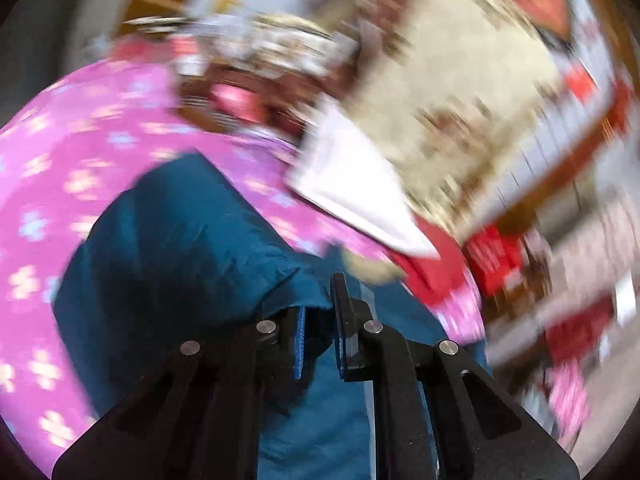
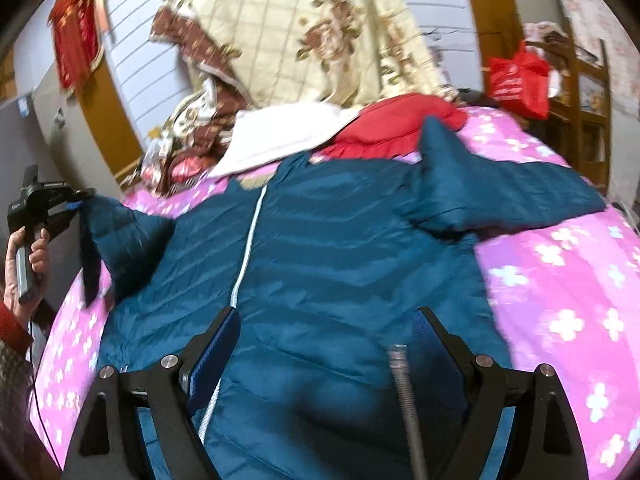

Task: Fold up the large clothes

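**Across the frame's middle: sleeve fold starting**

Spread over the pink bed [image 2: 560,280], the jacket [image 2: 340,260] is lying zipped. At left, the left gripper [image 2: 74,204] is clenching a sleeve [image 2: 120,232], lifting it. At the bottom, the right gripper [image 2: 324,344] is hovering released. Next, probably: carrying that sleeve inward.

Left gripper [image 1: 320,312] clamped, right gripper [image 2: 326,332] spread.
The left one's pads pinch blue fabric between them; the right one's jaws stand wide apart, nothing between the fingertips.
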